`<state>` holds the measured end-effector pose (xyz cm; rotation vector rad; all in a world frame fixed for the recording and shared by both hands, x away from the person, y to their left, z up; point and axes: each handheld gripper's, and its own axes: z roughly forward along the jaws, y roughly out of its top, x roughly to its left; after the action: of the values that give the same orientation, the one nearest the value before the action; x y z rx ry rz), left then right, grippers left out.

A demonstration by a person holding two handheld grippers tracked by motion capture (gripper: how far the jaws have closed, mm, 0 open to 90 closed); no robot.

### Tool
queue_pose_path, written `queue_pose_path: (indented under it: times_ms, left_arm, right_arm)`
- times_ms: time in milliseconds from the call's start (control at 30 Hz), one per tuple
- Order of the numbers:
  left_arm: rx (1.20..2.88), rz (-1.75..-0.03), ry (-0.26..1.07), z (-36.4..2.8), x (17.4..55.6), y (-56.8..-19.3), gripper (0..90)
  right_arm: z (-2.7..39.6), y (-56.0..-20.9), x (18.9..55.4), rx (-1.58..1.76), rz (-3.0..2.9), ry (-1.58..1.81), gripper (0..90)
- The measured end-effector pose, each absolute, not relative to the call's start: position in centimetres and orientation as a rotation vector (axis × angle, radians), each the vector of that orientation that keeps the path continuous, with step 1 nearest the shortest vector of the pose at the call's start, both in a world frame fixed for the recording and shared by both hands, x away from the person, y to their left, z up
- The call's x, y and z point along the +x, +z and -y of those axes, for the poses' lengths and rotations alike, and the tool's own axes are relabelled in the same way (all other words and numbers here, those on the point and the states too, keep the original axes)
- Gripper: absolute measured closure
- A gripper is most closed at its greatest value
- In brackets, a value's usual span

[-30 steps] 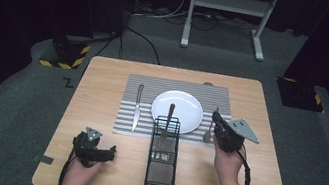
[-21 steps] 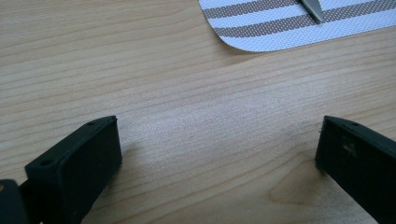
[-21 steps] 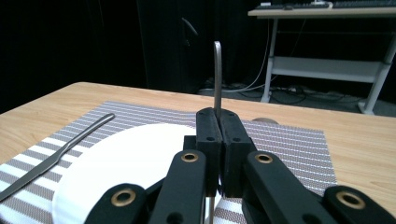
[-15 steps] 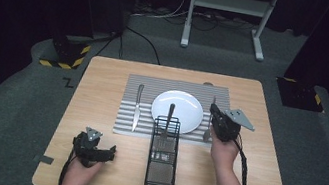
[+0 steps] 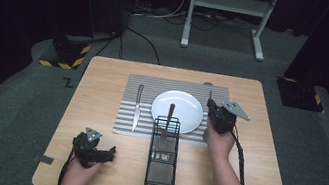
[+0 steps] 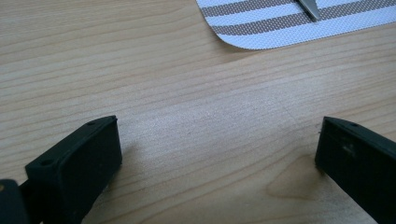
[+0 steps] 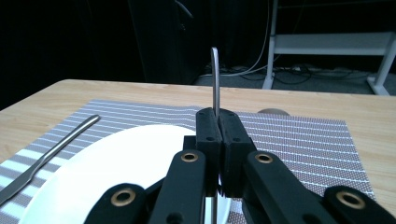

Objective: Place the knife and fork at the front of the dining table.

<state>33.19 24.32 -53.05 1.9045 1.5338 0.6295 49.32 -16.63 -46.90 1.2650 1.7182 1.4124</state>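
A: What has changed on the right?

B: The right hand-held gripper [image 5: 216,112] has drifted toward the plate [image 5: 190,108] over the last second and now hangs over the mat [image 5: 153,88] at the plate's right rim. Its jaws are pressed together on a thin metal handle [image 7: 214,79] that stands upright above them.

A: And the left?

B: The left hand-held gripper [image 5: 100,154] has not moved; it rests low on the table [image 5: 104,77] near the front left corner, jaws spread wide over bare wood.

A: Anything else shifted?

B: No. The knife [image 5: 137,108] lies on the mat left of the plate, and the basket [image 5: 162,165] stands in front with one utensil [image 5: 169,116] in it.
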Motion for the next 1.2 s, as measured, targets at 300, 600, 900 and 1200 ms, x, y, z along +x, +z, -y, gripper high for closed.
queue_pose_path:
  times_ms: [300,600,900,1200]
  left_arm:
    - [1.909,-1.526,0.623,-24.4,33.1,-53.1,0.6]
    - [1.915,-1.519,0.626,-24.4,32.9,-53.1,0.7]
    - [1.918,-1.519,0.626,-24.4,32.9,-53.0,0.8]
    - [1.915,-1.518,0.630,-24.4,32.8,-53.1,1.2]
  right_arm:
    - [16.4,-47.5,51.1,1.313,-1.721,1.394,88.4]
    - [16.4,-48.3,52.7,1.366,-1.713,1.376,87.8]
    - [16.5,-48.8,53.5,1.405,-1.729,1.360,87.4]
    - [16.3,-49.3,53.8,1.423,-1.753,1.323,86.8]
